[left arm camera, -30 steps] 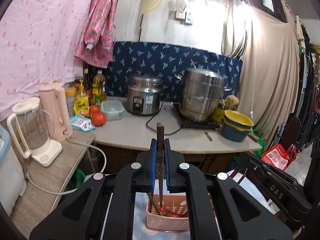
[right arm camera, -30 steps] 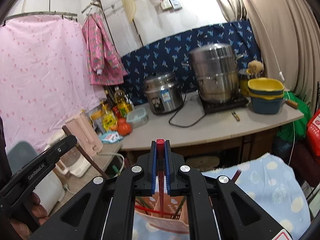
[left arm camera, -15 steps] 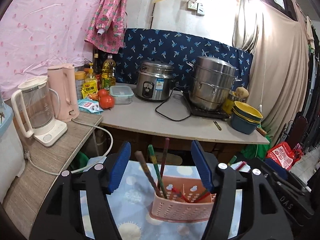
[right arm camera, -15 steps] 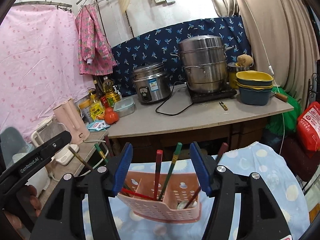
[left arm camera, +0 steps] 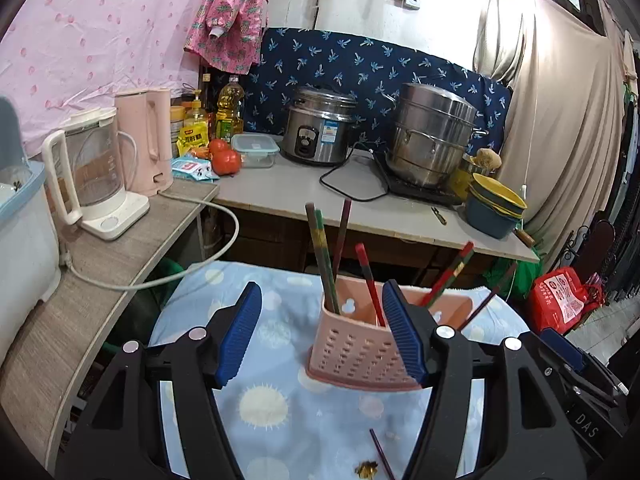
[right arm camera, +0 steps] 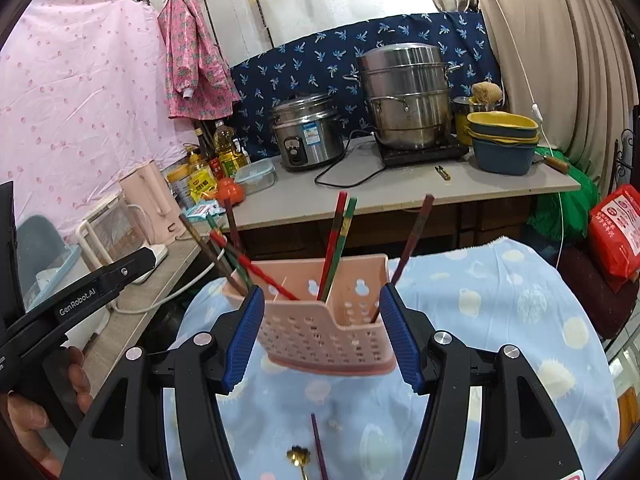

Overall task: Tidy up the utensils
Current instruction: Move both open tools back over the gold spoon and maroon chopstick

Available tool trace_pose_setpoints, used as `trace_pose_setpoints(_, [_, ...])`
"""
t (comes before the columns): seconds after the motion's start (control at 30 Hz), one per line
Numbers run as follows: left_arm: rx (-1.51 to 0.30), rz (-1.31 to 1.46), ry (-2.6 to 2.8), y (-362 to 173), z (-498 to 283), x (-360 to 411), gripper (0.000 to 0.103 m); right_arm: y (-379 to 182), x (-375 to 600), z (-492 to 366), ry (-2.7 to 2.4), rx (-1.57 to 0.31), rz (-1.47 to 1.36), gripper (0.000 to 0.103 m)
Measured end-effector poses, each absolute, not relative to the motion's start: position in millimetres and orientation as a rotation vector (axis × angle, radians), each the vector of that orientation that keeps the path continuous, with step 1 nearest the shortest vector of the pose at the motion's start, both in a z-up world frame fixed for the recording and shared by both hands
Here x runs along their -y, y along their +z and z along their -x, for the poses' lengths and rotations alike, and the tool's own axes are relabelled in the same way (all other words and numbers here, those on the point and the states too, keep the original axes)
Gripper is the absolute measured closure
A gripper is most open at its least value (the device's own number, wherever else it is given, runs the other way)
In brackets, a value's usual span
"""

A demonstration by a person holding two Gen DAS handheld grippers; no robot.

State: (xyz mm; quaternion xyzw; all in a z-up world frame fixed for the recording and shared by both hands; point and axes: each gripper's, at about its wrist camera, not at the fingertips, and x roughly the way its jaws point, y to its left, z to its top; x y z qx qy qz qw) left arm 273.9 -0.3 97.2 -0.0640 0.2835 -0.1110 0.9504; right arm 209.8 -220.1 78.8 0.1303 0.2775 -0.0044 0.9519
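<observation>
Right wrist | tongs [right arm camera: 322, 336] agape | basket [right arm camera: 320, 330] rim between | cloth [right arm camera: 500, 320] bare rightward

- Cramped home kitchen corner, walls draped in pink cloth [left arm camera: 100, 32].
- Worktop [left arm camera: 280, 188] crowded with rice cooker [left arm camera: 318, 130], steel steamer pot [left arm camera: 434, 134], oil bottle [left arm camera: 230, 110], tomatoes [left arm camera: 226, 160], stacked bowls [left arm camera: 496, 208].
- Kettle [left arm camera: 148, 148] and glass jug [left arm camera: 94, 168] on side shelf.
- Child's smock [left arm camera: 230, 12] hung above.
</observation>
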Motion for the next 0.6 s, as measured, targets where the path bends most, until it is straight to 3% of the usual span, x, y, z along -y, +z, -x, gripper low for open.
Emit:
trace_pose_setpoints(0.3, [-0.639,0.11,-0.243,67.9,-230.5,5.0,0.044,53.6,210.0,-163.0,-0.012,-0.625,-0.235,0.045])
trace_pose_setpoints(0.6, [-0.773,0.104,-0.256,8.7,-185.2,8.7,0.044,-5.8,198.1,-111.1,-0.03,-0.763,-0.162,0.045])
